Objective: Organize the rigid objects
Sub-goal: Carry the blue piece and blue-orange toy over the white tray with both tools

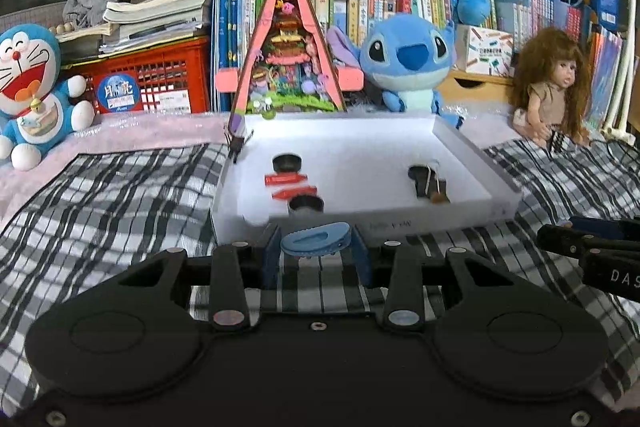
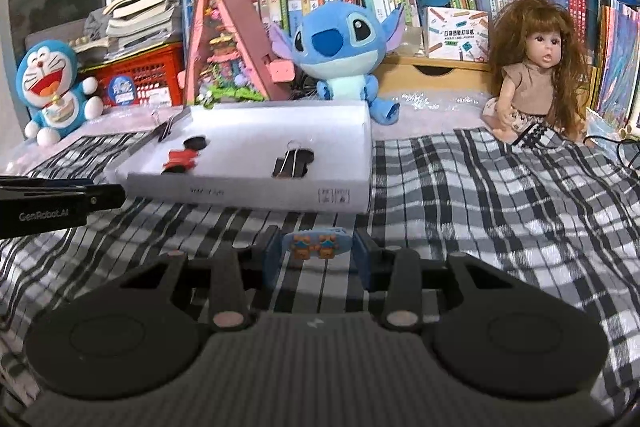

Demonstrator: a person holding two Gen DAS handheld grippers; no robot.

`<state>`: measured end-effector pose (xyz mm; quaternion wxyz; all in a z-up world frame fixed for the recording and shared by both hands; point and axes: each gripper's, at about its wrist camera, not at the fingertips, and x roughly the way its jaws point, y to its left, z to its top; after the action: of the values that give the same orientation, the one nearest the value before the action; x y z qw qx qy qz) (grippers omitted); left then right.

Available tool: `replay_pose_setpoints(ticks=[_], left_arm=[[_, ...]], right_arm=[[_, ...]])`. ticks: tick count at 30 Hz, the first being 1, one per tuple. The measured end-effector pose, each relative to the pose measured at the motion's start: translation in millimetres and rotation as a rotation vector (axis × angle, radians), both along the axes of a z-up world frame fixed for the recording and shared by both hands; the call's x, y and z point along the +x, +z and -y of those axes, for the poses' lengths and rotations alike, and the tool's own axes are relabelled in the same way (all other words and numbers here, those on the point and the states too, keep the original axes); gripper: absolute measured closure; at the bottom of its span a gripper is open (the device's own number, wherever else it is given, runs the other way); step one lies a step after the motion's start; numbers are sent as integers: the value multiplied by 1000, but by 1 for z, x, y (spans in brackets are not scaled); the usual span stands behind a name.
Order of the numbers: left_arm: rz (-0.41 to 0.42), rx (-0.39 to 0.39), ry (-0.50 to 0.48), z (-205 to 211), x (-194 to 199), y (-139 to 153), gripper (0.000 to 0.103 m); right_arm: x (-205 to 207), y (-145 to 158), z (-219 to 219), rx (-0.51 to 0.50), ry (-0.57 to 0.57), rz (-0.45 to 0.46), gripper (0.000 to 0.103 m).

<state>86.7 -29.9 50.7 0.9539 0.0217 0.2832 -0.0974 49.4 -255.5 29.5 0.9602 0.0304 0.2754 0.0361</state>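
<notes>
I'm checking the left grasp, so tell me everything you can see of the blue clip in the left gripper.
The blue clip is a small, rounded clamp of what looks like matte plastic, with a ridged top edge and a small dark pivot dot near its right end. It lies flat and crosswise between the left gripper's blue fingers, which touch it on both sides. It hangs above the plaid cloth, just short of the white box's front wall. Its underside is hidden.

Bare plaid cloth right of white tray; toys behind.
</notes>
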Motion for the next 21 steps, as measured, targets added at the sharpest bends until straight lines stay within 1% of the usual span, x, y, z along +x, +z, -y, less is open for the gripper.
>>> replay_pose_setpoints(ticks=[6, 12, 15, 18, 21], left_arm=[[2, -14, 6, 0, 26, 12, 67], [-28, -45, 30, -1, 61, 17, 67], [-36, -41, 48, -2, 79, 19, 67], [-42, -33, 59, -3, 97, 20, 67], [-66, -38, 68, -3, 122, 21, 67]], right_arm=[[26, 14, 5, 44, -22, -9, 58], [59, 27, 9, 88, -35, -30, 58], [76, 31, 9, 108, -39, -47, 58], [92, 34, 7, 105, -42, -55, 58], [110, 37, 6, 110, -35, -71, 58]])
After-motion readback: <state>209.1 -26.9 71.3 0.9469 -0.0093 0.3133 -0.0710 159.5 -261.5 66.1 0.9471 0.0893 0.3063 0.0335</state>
